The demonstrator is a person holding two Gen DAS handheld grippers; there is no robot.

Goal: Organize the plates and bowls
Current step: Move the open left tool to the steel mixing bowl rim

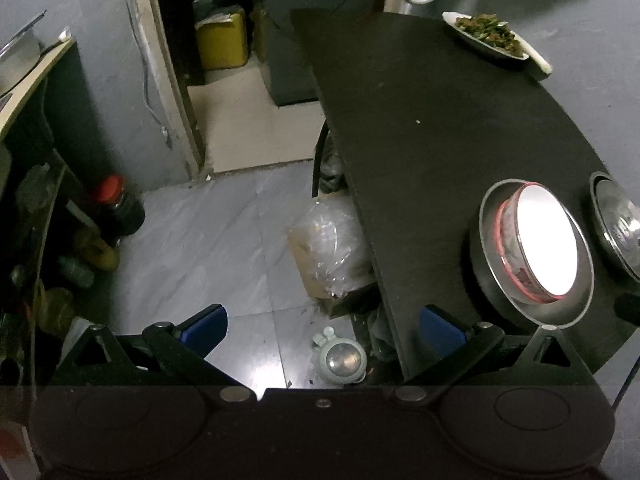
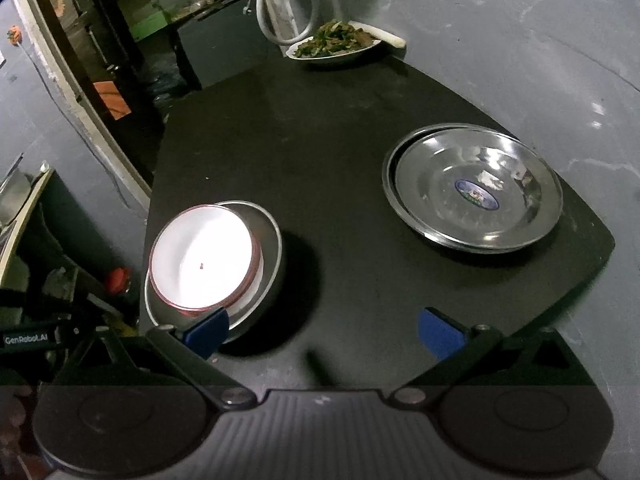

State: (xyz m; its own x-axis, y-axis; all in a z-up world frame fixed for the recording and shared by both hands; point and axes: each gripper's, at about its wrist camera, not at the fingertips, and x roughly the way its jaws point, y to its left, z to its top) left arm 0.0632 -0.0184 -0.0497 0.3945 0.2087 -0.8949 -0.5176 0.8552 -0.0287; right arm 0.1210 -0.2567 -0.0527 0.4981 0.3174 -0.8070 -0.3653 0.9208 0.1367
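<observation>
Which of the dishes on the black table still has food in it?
The shallow steel plate of green stir-fried vegetables at the table's far edge. The stacked steel plates and the white pink-rimmed bowl are empty.

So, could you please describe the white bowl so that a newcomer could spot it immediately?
On the dark tabletop, look to the near left corner, where a shallow steel dish sits. The white bowl with a pink rim rests inside it, the only non-metal, brightly glaring piece there.

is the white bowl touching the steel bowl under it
Touching. The right wrist view shows the white bowl nested inside the steel bowl, tilted, its base resting within the rim.
</observation>
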